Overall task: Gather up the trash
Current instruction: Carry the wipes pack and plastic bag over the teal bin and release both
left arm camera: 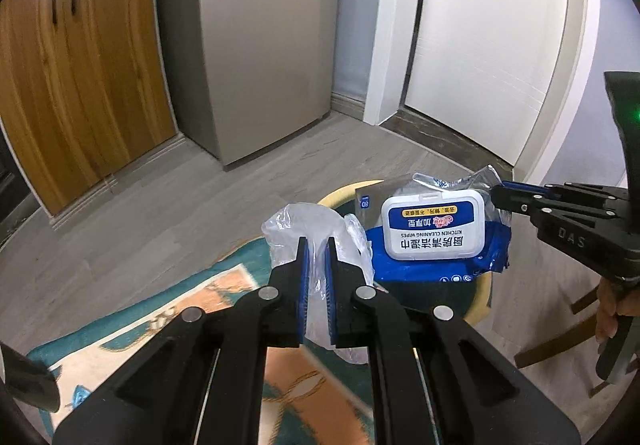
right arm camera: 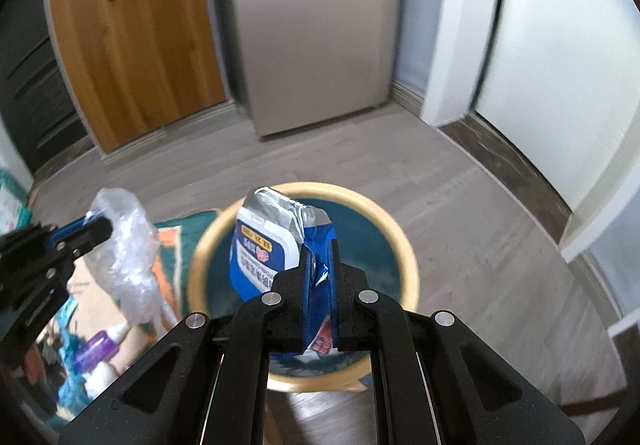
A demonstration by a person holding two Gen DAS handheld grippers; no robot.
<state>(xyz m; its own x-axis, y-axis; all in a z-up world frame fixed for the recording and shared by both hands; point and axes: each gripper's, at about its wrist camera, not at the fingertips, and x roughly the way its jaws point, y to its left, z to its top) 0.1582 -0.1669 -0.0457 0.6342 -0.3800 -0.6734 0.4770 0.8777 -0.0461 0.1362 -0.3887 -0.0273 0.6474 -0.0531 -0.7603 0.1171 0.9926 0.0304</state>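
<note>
We stood in a home, somewhere between kitchen and hallway. Ahead of our gripper and to its left rose a tall wooden cupboard with two dark bar handles (left arm camera: 68,57), and beside it, straight ahead, a tall brushed-steel refrigerator (left arm camera: 264,41). Farther ahead to the right was a white interior door with a black lever handle (left arm camera: 488,25) set in a white frame. Grey wood-look plank flooring (left arm camera: 160,205) ran beneath everything. Directly under the gripper lay a teal and orange patterned rug (left arm camera: 224,297), and just ahead of the fingertips stood a round wooden stool with a teal seat (right arm camera: 396,241).
</note>
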